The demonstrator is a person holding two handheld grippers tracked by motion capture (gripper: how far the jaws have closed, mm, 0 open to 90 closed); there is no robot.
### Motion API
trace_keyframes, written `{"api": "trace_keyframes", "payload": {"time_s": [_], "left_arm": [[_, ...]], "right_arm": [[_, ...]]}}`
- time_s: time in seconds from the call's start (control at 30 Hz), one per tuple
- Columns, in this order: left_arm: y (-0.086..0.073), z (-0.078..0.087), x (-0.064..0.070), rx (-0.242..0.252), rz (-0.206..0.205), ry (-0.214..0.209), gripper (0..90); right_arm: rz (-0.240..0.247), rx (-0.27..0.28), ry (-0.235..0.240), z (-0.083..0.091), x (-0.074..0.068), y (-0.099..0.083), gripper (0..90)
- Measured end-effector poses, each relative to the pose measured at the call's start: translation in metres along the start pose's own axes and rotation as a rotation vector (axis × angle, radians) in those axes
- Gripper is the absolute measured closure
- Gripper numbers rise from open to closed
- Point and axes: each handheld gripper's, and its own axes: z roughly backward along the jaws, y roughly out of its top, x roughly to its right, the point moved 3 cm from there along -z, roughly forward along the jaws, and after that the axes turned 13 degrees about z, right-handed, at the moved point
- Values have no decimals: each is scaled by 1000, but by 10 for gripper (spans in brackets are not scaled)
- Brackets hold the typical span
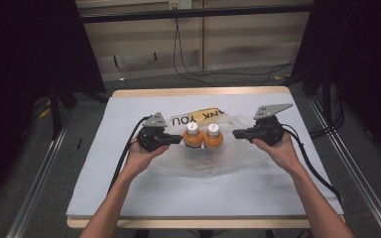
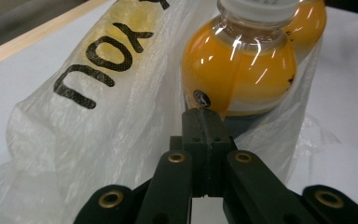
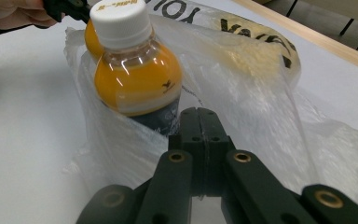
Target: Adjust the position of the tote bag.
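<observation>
Between both grippers' fingers, bagged bottles.

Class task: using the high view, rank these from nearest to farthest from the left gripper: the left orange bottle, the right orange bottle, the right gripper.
1. Left orange bottle, just beside the left gripper.
2. Right orange bottle, next along.
3. Right gripper, beyond both bottles.

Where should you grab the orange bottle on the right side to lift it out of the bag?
Probably at the neck, just under the white cap of the right bottle. It stands upright with its lower part wrapped in the plastic bag, so come from above, on the right, away from the other bottle.
</observation>
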Motion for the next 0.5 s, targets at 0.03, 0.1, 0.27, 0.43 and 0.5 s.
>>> {"api": "trace_keyframes", "payload": {"time_s": [0.03, 0.1, 0.27, 0.43, 0.5], "left_arm": [[0, 0, 0, 0, 0, 0, 900], [0, -3, -4, -25, -6, 1, 900], [-4, -15, -3, -78, -53, 18, 900], [-6, -23, -3, -127, -83, 40, 900], [-8, -27, -4, -144, -88, 52, 900]], "right_arm": [[0, 0, 0, 0, 0, 0, 900], [10, -27, 4, -10, 2, 5, 900], [18, -76, 15, -28, 6, 3, 900], [16, -125, 29, -46, 9, -5, 900], [24, -155, 29, -52, 9, -7, 900]]}}
